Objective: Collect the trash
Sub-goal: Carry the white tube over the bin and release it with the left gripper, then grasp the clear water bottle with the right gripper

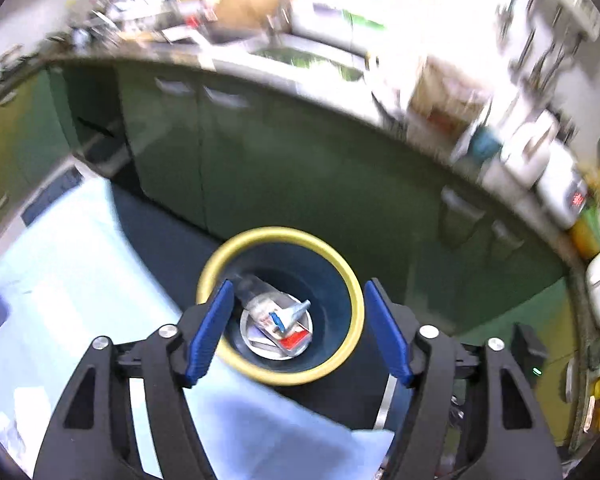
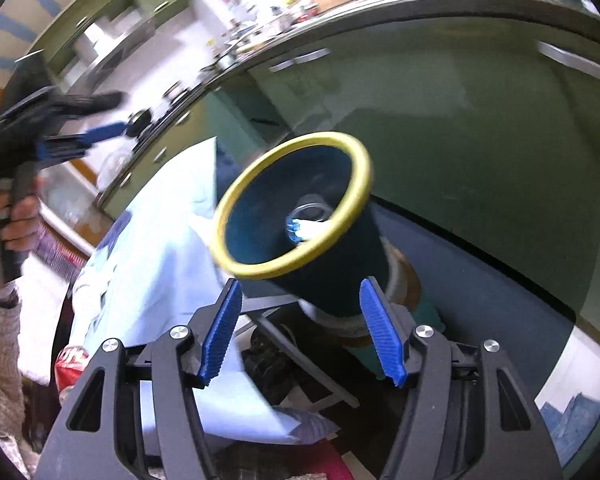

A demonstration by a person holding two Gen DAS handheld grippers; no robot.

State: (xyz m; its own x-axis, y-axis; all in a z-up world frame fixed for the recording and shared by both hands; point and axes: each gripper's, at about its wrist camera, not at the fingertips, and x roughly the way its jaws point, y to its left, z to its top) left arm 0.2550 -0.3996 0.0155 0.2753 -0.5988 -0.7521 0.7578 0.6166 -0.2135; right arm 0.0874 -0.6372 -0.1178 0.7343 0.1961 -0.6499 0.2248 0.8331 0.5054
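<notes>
- Left gripper [image 1: 300, 330], in the lower middle of its own view, has its blue fingers [image 1: 210, 332] spread apart with nothing between them.
- Past those fingers stands the bin [image 1: 342, 264] (dark blue, yellow rim), centre of frame; a clear plastic bottle [image 1: 260, 298] and other wrappers lie at its bottom.
- Right gripper [image 2: 300, 332], lower middle of the right wrist view, also has its fingers apart and empty, just below the bin's outer wall.
- A pale blue cloth [image 2: 160, 248] lies left of the bin.
- A red can [image 2: 70, 366] sits at the lower left.
- Green cabinets [image 1: 300, 160] fill the background, blurred.
</notes>
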